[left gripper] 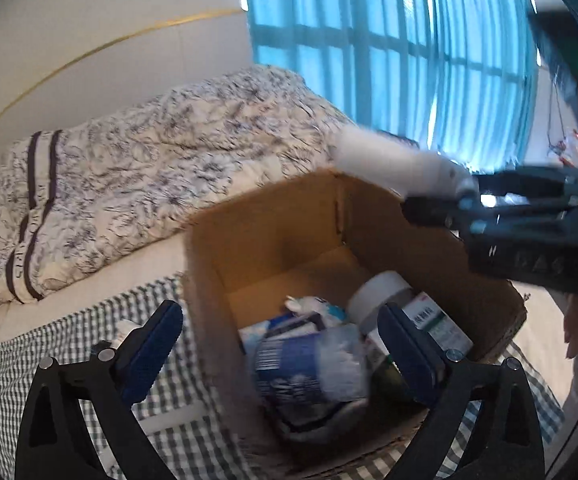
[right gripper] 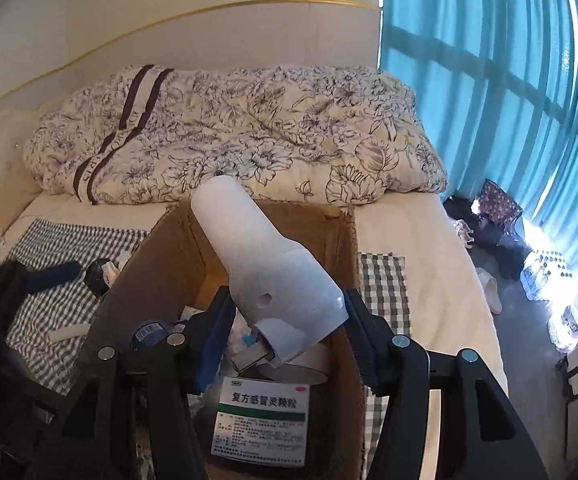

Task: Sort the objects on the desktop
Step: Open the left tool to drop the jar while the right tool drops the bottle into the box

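A white bottle (right gripper: pixel 267 276), clenched between the right tongs (right gripper: pixel 289 332), hangs tilted over an open cardboard box (right gripper: pixel 157 248) on the bed (right gripper: pixel 417 240), placed so it can be dropped in. Inside the box lie a medicine packet (right gripper: pixel 263 420), a white jar (left gripper: pixel 381 292) and a blue-labelled container (left gripper: pixel 305 368). The left tongs (left gripper: pixel 285 348) hover spread and empty at the box's near rim. A few items, too blurred to name, wait on the checked cloth (right gripper: pixel 49 248).
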`<state>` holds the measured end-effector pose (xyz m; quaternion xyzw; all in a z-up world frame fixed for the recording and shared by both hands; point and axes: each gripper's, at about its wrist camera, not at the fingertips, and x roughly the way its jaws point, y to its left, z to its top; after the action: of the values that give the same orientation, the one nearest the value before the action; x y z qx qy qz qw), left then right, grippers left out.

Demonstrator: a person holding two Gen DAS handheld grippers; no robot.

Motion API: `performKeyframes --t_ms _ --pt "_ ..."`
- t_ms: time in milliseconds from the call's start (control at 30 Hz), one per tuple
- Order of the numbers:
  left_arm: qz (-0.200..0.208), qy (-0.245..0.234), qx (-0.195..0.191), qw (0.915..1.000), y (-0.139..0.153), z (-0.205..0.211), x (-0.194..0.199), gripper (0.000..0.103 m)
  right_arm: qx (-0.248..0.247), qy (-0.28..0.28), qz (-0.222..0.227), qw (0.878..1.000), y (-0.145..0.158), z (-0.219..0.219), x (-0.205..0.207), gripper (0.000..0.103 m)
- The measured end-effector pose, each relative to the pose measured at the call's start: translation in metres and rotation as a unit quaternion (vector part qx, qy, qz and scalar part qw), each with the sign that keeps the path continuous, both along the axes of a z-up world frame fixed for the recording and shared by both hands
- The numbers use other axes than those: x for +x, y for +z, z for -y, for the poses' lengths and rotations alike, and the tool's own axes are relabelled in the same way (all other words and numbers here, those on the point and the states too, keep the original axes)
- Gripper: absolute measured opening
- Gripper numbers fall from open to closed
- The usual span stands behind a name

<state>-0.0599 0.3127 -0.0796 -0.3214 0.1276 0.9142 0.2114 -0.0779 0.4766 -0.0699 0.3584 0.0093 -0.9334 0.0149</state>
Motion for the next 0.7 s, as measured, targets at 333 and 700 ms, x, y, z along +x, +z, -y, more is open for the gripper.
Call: performKeyframes --t_ms 333,700 --pt "-0.042 0.075 0.065 0.9942 0.044 0.069 -0.013 0.103 -0.008 -0.017 -0.077 0.997 0.025 0.016 0.016 0.086" --pt "-0.066 0.19 0.143 0.969 0.084 0.192 -0.01 0.103 -0.006 -0.005 -0.249 0.968 0.077 0.062 0.065 0.103"
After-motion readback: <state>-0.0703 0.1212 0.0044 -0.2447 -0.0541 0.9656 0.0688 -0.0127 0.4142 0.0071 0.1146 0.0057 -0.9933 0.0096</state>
